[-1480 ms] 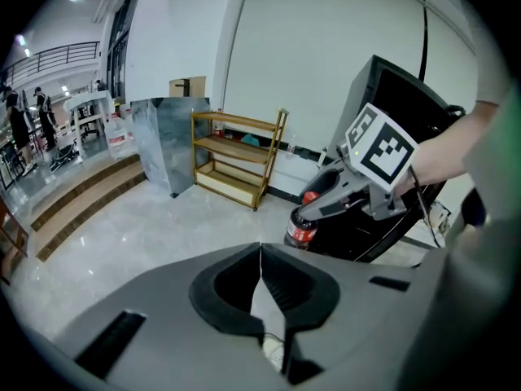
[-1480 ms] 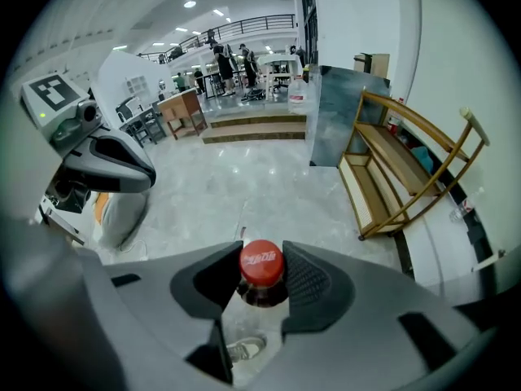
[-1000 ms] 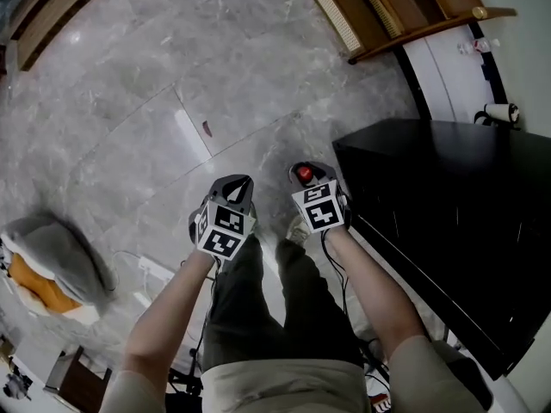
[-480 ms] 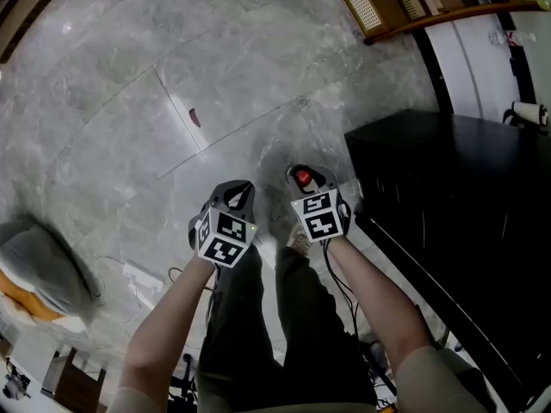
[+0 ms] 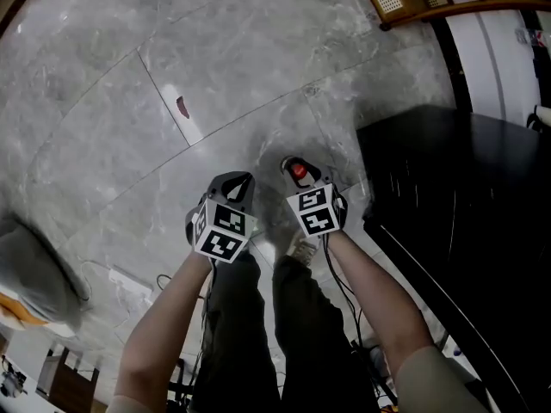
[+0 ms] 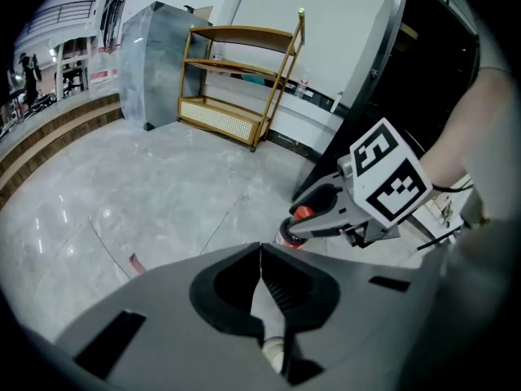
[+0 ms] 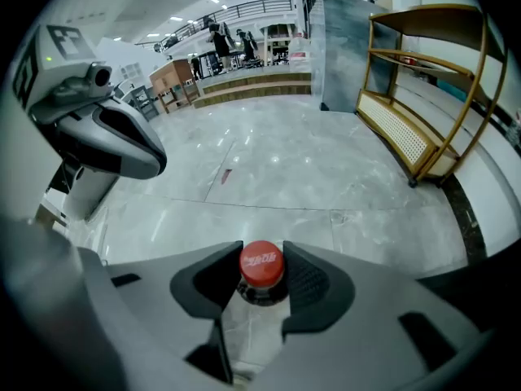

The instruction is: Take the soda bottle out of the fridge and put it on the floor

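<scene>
My right gripper point(image 5: 300, 170) is shut on the neck of a soda bottle, whose red cap point(image 5: 298, 171) shows between the jaws above the grey marble floor point(image 5: 129, 144). In the right gripper view the bottle's cap point(image 7: 260, 265) sits between the two dark pads point(image 7: 305, 282) of the right gripper point(image 7: 262, 274). Whether the bottle's base touches the floor I cannot tell. My left gripper point(image 5: 236, 184) hangs just to the left, shut with nothing in it; its jaws meet in a thin line at the left gripper point(image 6: 260, 261). From there the bottle point(image 6: 298, 218) shows to the right.
A black cabinet point(image 5: 465, 222) stands close on the right. A wooden shelf rack point(image 6: 244, 80) and a grey panel point(image 6: 155, 63) stand further off by the wall. A grey and orange bundle point(image 5: 34, 269) lies at the left. My shoe point(image 5: 301, 248) is below the grippers.
The head view has swung, so the floor and cabinet have slid in the picture. Both grippers stay side by side, and the bottle stays in the right one.
</scene>
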Demonstrator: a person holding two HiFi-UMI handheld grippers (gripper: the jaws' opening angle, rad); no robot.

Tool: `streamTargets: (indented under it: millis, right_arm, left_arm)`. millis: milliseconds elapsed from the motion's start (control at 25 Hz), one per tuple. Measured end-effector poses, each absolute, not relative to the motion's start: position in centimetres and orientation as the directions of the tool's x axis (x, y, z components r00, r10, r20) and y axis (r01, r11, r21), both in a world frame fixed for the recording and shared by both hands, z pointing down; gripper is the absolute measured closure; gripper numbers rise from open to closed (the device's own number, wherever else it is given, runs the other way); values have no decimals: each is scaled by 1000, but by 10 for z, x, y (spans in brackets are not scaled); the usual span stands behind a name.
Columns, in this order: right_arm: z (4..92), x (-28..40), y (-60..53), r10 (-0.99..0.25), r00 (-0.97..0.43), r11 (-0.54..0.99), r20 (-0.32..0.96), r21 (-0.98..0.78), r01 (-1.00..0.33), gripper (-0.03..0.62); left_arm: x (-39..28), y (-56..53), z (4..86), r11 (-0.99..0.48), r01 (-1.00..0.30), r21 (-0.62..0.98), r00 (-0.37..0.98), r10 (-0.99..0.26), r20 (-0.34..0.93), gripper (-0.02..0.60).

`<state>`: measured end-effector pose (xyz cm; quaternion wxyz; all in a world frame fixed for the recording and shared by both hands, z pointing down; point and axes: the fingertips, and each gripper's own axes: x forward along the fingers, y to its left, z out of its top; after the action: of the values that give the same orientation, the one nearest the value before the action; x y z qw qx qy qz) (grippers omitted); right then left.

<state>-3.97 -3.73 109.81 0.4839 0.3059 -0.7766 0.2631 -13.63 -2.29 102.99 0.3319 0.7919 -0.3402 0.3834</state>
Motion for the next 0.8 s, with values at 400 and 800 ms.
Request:
streamTargets:
  millis: [400, 800]
  right_arm:
    - [1167, -38, -40, -206, -313, 694, 927, -87, -715, 461]
    - [1164, -36, -36, -162, -324, 612, 932, -162, -774, 426]
  left_arm:
    - [-145, -32, 1075, -539, -798, 271, 461, -256, 850, 574]
    - [-138, -26, 1072, -551, -786, 280, 460, -219, 861, 575]
